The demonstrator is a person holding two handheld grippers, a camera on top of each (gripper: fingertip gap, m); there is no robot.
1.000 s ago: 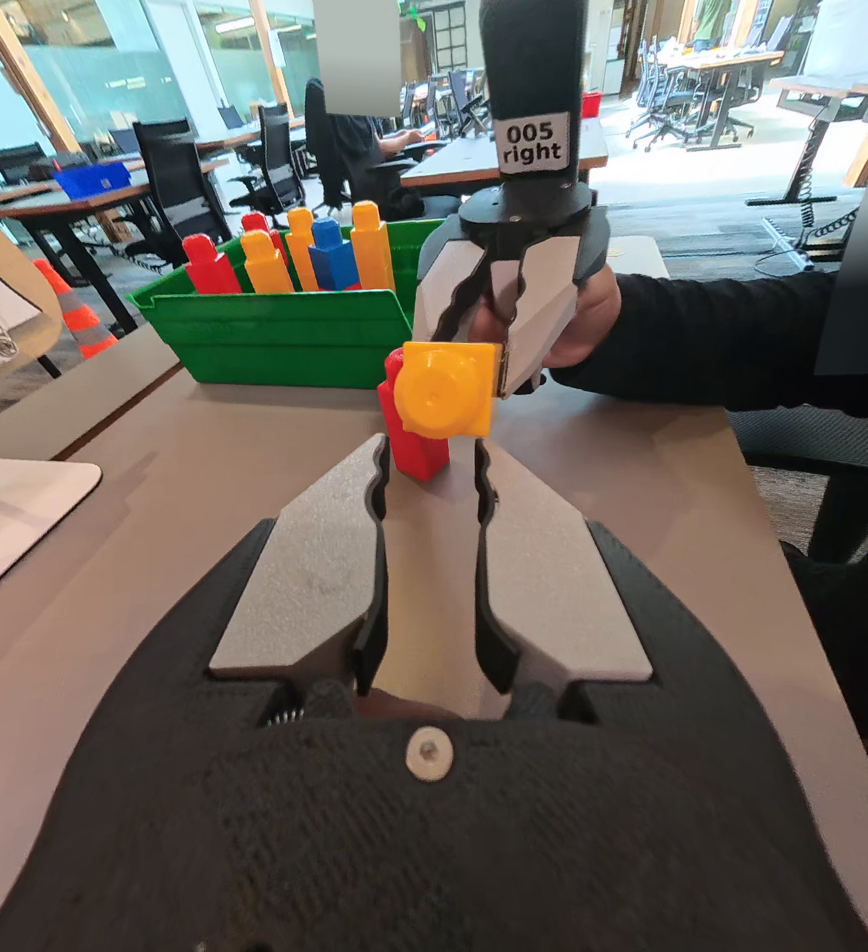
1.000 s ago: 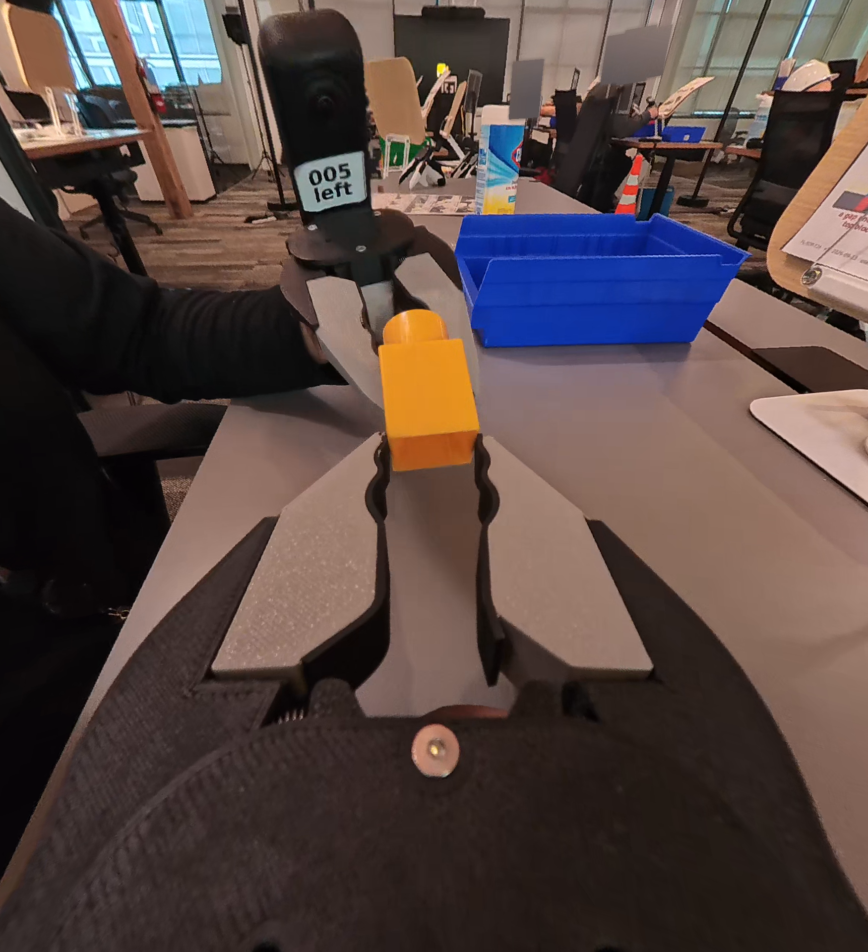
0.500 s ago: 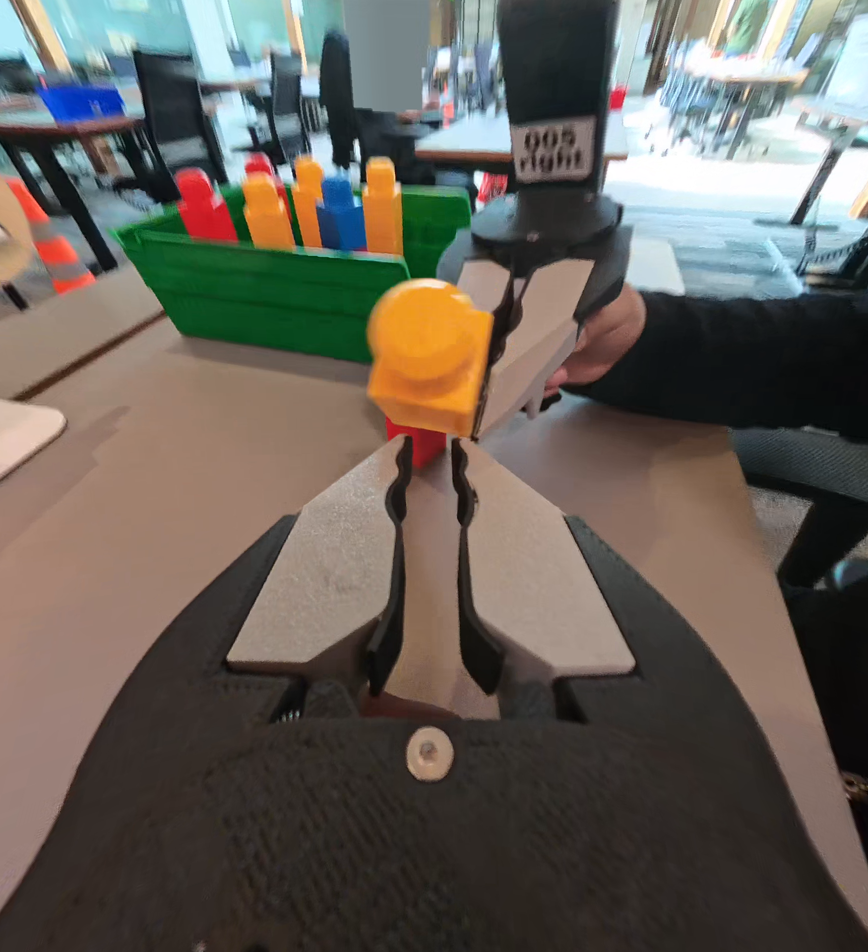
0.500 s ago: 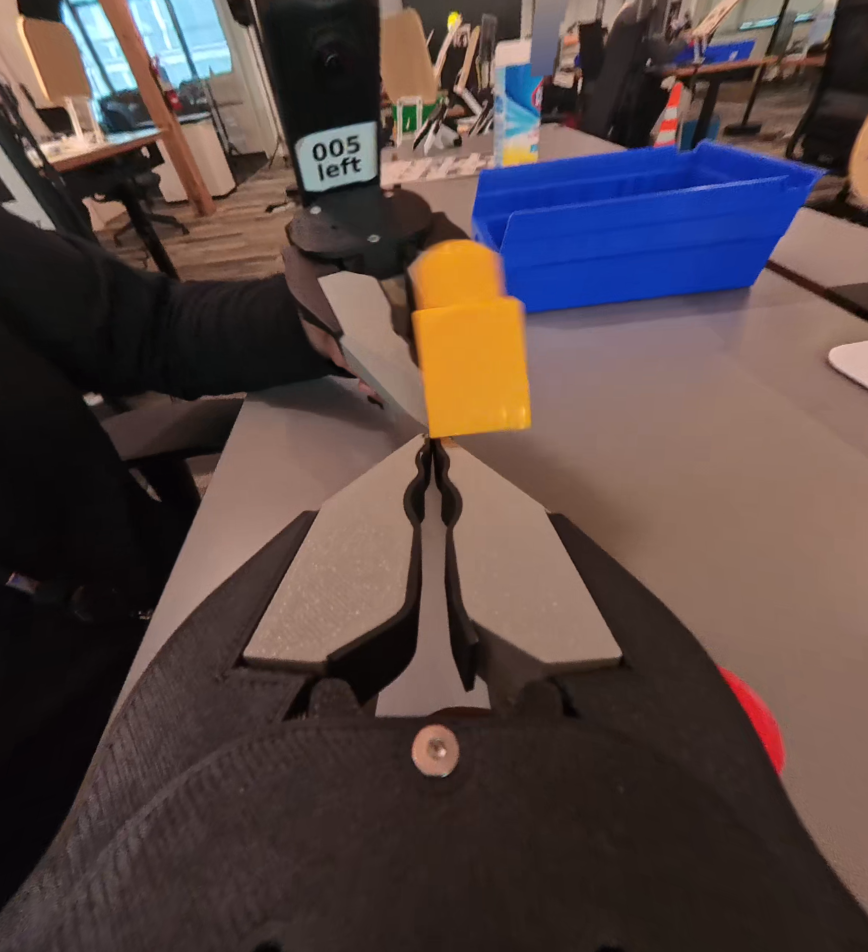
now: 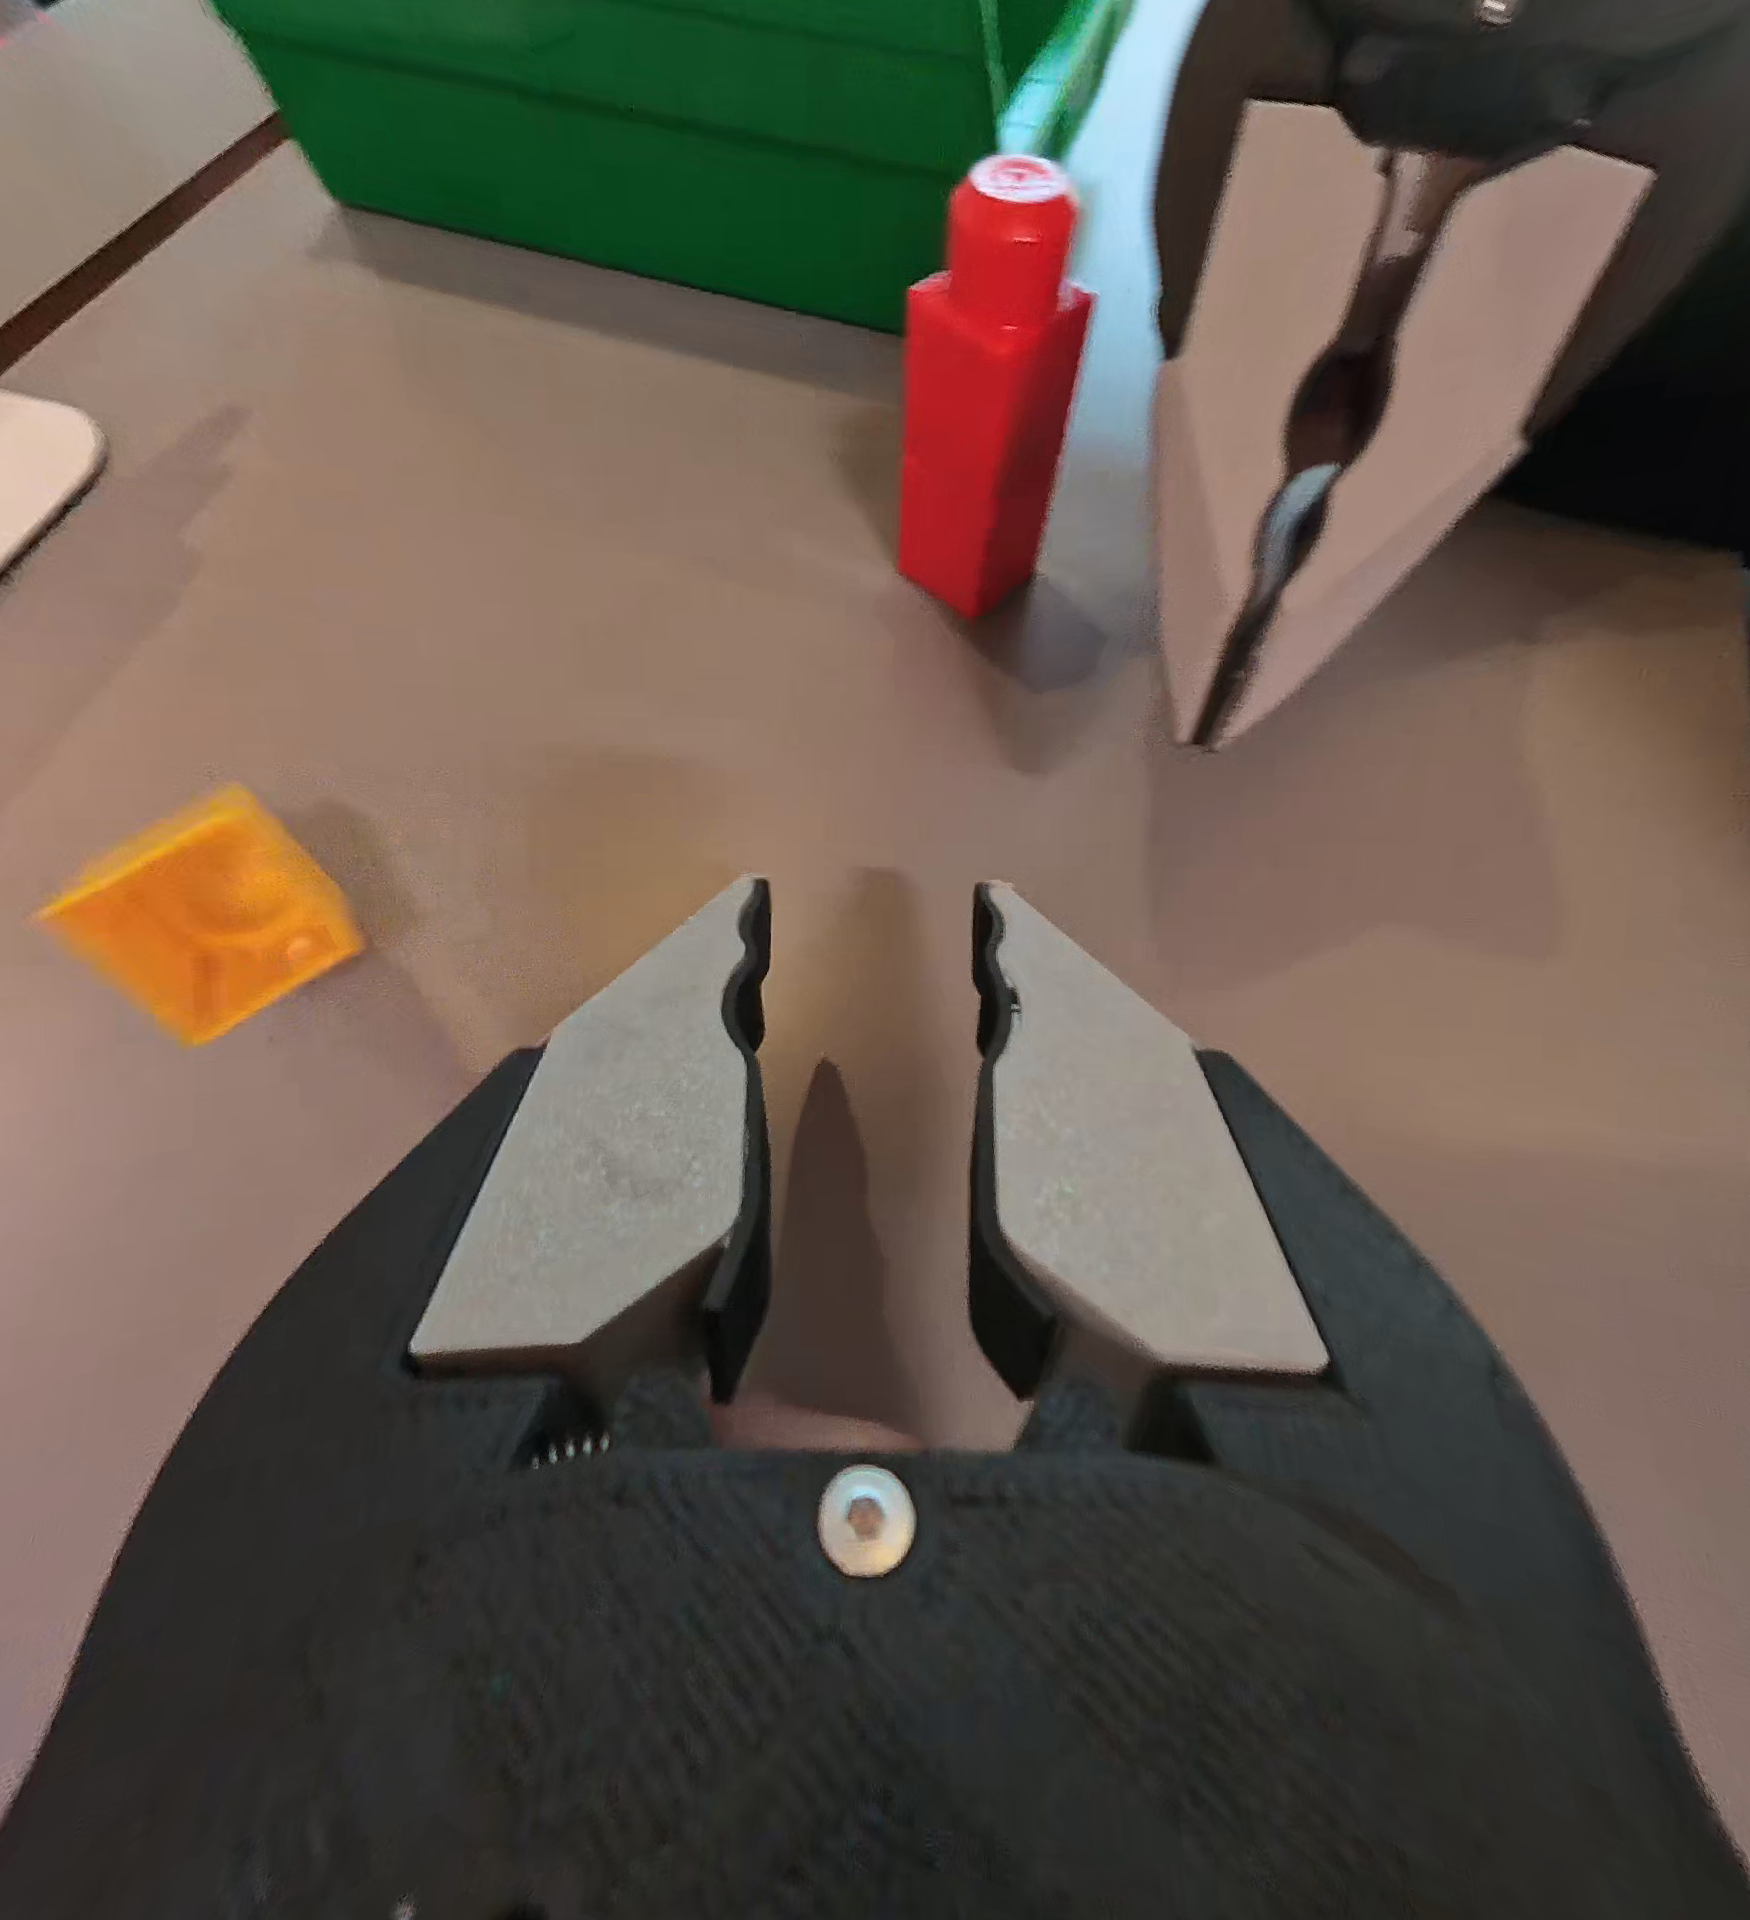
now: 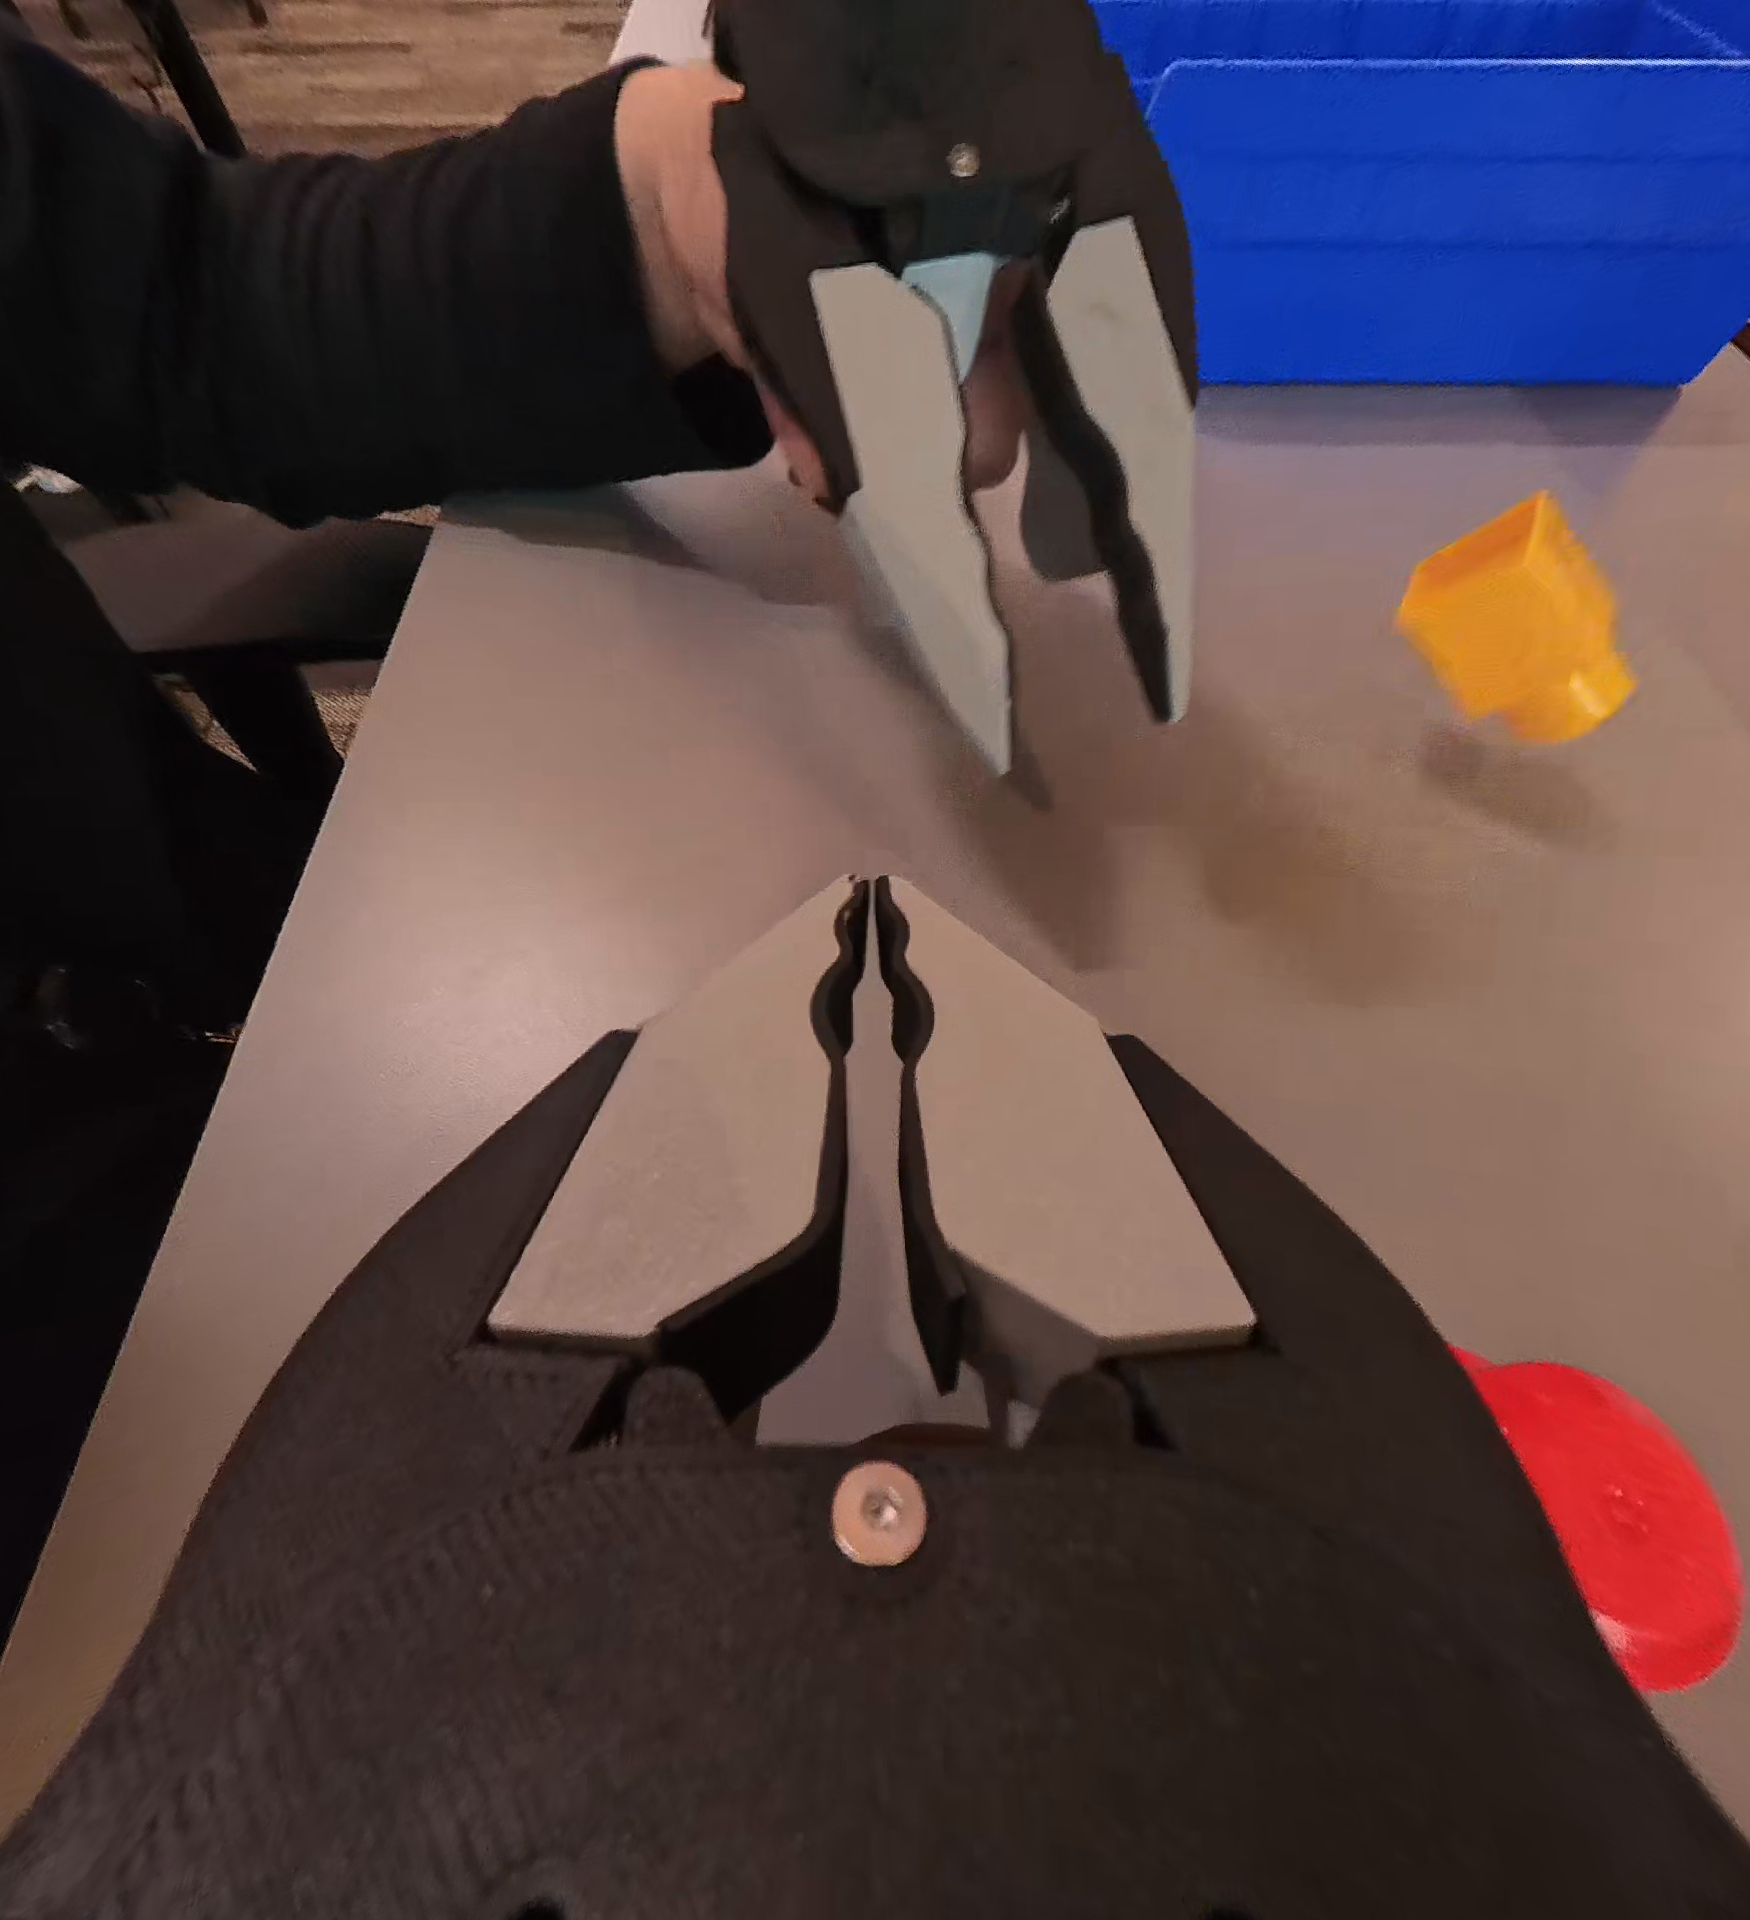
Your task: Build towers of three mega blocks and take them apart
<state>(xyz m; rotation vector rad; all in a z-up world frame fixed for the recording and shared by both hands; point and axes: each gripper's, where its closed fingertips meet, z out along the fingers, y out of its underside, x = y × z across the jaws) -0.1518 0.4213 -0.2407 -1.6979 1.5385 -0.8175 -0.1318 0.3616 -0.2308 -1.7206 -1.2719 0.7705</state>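
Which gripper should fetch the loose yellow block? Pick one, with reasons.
Left. The left gripper is open with nothing between its fingers, and the yellow block lies on its side nearby on the table. The right gripper is shut and farther off.

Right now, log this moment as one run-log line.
left gripper: jaws open, empty | right gripper: jaws shut, empty | orange block: loose, tipped over | red tower: upright by green bin

straight ahead of the left claw (image 5: 871, 894) the table (image 5: 559, 582) is bare & open. ahead-right stands a red block stack (image 5: 990, 416), w/ the right claw (image 5: 1203, 727) just beside it, narrowing that side. ahead-left a tipped orange block (image 5: 206, 914) lies apart; green bin (image 5: 642, 135) walls off the far end.
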